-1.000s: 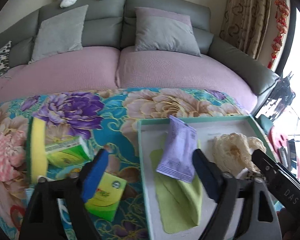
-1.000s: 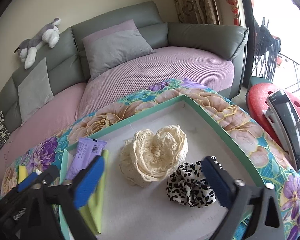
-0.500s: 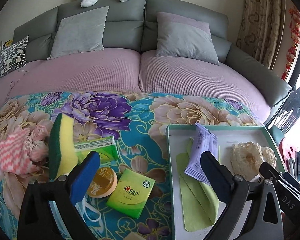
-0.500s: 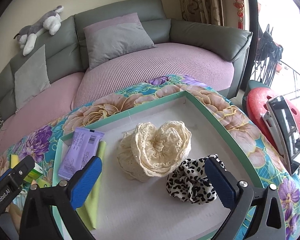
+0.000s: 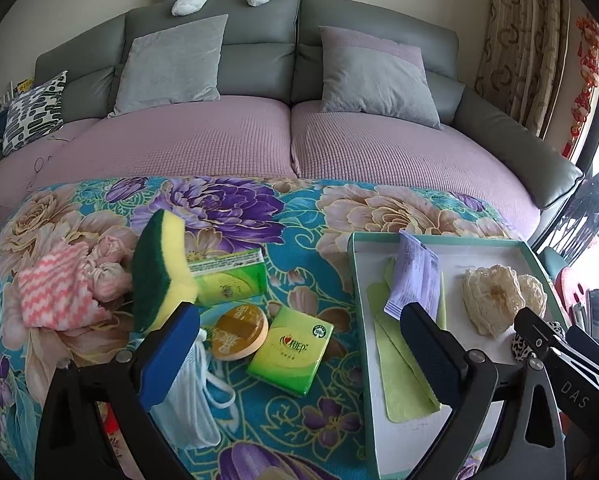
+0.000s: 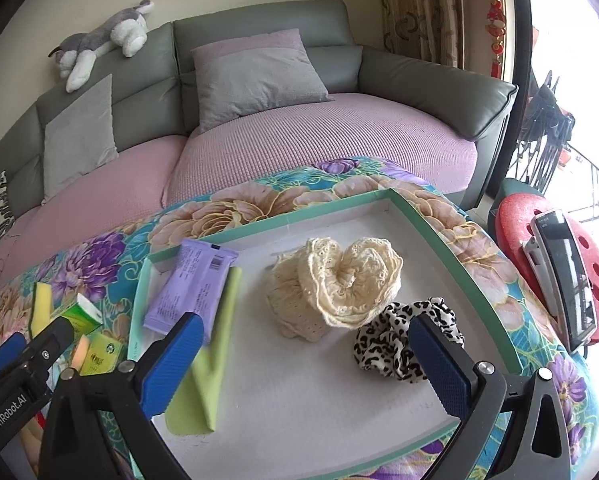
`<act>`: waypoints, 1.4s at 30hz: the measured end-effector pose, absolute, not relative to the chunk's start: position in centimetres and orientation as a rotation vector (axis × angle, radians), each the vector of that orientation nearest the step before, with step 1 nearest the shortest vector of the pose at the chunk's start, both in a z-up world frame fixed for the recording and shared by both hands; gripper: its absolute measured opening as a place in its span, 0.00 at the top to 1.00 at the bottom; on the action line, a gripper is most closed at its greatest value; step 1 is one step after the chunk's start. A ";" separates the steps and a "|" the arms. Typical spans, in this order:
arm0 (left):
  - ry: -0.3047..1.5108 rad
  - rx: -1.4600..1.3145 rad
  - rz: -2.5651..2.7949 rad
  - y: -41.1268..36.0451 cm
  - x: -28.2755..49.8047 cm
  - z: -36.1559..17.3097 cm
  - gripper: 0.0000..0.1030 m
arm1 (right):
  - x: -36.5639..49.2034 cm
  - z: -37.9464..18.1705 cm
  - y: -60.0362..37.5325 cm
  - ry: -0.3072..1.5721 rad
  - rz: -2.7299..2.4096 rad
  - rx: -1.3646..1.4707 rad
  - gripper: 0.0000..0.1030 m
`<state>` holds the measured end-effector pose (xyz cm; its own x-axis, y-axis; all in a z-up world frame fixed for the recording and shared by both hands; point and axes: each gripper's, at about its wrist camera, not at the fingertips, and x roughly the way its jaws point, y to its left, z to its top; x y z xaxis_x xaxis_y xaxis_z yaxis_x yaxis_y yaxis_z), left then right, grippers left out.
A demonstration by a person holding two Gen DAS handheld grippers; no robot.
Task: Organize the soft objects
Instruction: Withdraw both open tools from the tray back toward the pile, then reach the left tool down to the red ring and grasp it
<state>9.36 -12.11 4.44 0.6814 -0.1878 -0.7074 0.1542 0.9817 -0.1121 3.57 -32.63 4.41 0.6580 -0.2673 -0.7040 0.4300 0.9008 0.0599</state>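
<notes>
two grippers spread, empty: left gripper (image 5: 299, 354) over floral cloth (image 5: 259, 208), right gripper (image 6: 305, 354) over tray (image 6: 439, 236).

1. The left gripper (image 5: 299, 352) has two black arms, each tipped with a blue ribbed pad (image 5: 169, 354).
2. A silver screw (image 5: 124, 357) sits on each arm, just behind the pad.
3. The right gripper (image 6: 305, 362) has the same build: black arms, blue pads (image 6: 439, 364), silver screws (image 6: 485, 367).
4. White lettering marks the bodies: "DAS" at 4 o'clock in the left wrist view, "GenRobot.AI" at 8 o'clock in the right wrist view.
</notes>
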 end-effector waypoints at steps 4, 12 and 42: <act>0.783 -0.067 -0.180 -10.8 8.4 4.7 0.02 | 2.9 4.7 -31.5 0.758 -0.366 0.235 0.00; 0.777 -0.097 -0.128 -8.3 8.1 4.9 0.02 | 3.1 4.5 -29.9 0.786 -0.335 0.225 0.00; 0.796 -0.146 0.228 6.0 5.8 4.1 0.02 | 6.6 2.5 -15.8 0.882 0.006 0.161 0.00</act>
<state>5.78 6.02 4.07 0.6765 0.1475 -0.7215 -0.2571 0.9654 -0.0437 6.58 -15.77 2.55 0.6366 0.0715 -0.7679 0.0616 0.9878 0.1430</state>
